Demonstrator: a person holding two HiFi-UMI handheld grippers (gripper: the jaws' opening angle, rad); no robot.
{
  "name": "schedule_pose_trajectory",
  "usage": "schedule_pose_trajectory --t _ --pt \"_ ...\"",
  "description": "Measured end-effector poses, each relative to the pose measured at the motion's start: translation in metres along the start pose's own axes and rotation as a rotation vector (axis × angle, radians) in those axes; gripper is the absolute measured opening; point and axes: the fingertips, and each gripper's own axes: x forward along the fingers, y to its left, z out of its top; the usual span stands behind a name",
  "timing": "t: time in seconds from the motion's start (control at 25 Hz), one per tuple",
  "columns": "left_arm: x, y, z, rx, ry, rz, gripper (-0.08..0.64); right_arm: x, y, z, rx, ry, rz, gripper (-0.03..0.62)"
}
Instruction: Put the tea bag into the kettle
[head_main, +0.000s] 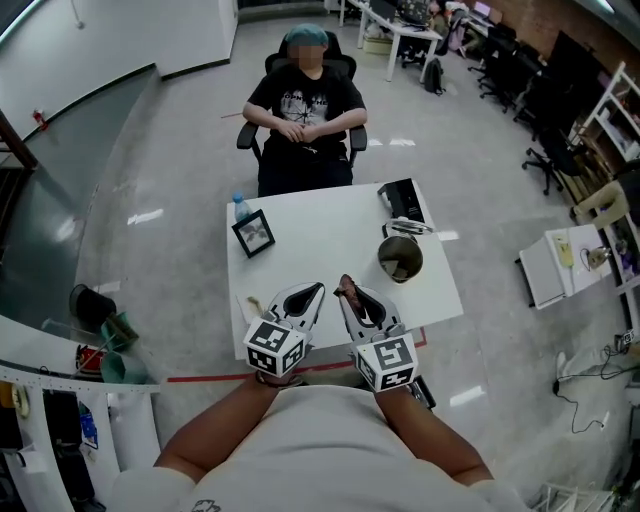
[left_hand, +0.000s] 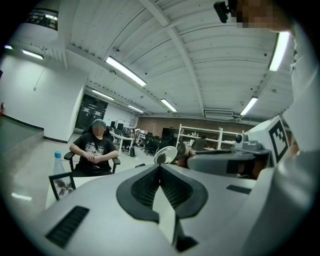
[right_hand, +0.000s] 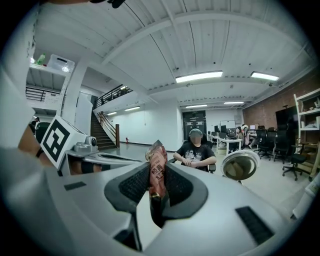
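My right gripper (head_main: 348, 288) is shut on a reddish-brown tea bag packet (right_hand: 158, 167), which stands up between its pads above the table's near edge. The round metal kettle (head_main: 400, 258) stands open-topped on the white table (head_main: 320, 240), ahead and to the right of that gripper; it also shows as the kettle (right_hand: 240, 165) in the right gripper view and as the kettle (left_hand: 166, 155) in the left gripper view. My left gripper (head_main: 316, 290) hovers just left of the right one, its tips meeting with nothing between them.
A black block (head_main: 402, 200) lies behind the kettle. A framed photo (head_main: 253, 232) and a water bottle (head_main: 240, 205) stand at the table's far left. A small scrap (head_main: 253, 303) lies near the left front edge. A seated person (head_main: 303, 110) faces the table's far side.
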Motion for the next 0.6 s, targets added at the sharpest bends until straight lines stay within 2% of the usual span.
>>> schedule_pose_trajectory --t 0.2,0.36,0.6 --pt "0.045 -0.030 0.005 0.005 0.004 -0.052 0.009 -0.023 -0.047 -0.002 0.001 0.008 -0.055 0.094" --pt "0.076 -0.047 0.003 -0.006 0.016 -0.052 0.009 -0.037 -0.085 -0.007 0.013 0.023 -0.074 0.094" --pt "0.126 -0.059 -0.003 -0.028 0.029 -0.019 0.009 -0.036 -0.138 -0.013 0.007 0.035 -0.037 0.094"
